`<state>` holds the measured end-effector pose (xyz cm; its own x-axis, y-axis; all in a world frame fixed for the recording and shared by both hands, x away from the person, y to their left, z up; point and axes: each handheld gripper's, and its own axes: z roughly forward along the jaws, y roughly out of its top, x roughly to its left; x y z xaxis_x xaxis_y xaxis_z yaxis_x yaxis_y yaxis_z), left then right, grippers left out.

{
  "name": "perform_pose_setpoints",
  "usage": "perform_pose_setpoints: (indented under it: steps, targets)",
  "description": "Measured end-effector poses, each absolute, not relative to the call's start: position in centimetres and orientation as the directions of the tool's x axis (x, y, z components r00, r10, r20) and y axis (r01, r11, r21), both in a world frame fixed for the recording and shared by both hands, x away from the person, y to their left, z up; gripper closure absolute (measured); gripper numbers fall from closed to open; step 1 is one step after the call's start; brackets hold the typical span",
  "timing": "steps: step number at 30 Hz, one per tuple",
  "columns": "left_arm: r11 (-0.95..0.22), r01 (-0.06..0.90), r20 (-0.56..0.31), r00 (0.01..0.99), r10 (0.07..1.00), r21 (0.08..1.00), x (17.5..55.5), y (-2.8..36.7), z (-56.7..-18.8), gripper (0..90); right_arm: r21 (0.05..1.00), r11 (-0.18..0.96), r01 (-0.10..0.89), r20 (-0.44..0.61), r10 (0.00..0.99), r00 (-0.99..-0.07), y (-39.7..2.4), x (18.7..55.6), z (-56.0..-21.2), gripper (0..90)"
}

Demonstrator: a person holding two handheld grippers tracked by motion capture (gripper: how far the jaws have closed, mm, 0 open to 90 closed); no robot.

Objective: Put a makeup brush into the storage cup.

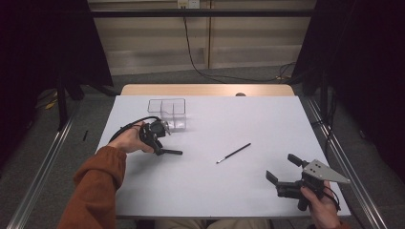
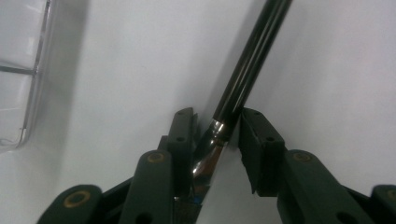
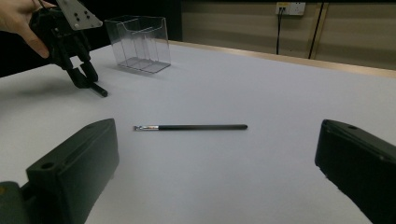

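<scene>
Black brush (image 2: 247,70) sits between the left gripper's (image 2: 217,133) jaws, pinched at its ferrule; right gripper (image 1: 282,168) waits spread. Next, likely: lift it toward the clear box (image 1: 167,113).

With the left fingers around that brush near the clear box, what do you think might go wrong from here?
1. The left gripper holds its brush at the shiny metal collar, near one end; it may slip or swing when lifted.
2. The clear box stands close beside that hand; a careless lift could knock it.
3. The second brush lies loose on the table, where the open right gripper might roll it away.
</scene>
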<state>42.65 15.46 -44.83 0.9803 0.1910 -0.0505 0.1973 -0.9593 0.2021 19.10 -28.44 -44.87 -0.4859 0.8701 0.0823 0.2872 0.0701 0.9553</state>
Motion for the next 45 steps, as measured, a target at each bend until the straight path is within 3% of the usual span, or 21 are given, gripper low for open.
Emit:
perform_pose_setpoints:
  steps: [14, 30, 45]
  targets:
    - [-0.954, 0.232, -0.055, 0.973, 0.226, 0.19, 42.4, 15.0, -44.8, 77.4, 0.954, 0.069, 0.293, 0.086, 0.869, -0.487, -28.4, 19.2, -44.9, 0.0]
    - [-0.926, 0.307, -0.094, 0.951, 0.293, 0.221, 42.7, 15.8, -44.6, 78.5, 0.953, 0.07, 0.294, 0.086, 0.87, -0.485, -28.4, 19.3, -44.9, 0.0]
    - [-0.834, 0.408, -0.146, 0.913, 0.381, 0.371, 42.4, 17.0, -43.2, 78.7, 0.953, 0.072, 0.293, 0.083, 0.872, -0.483, -28.4, 19.3, -44.9, 0.0]
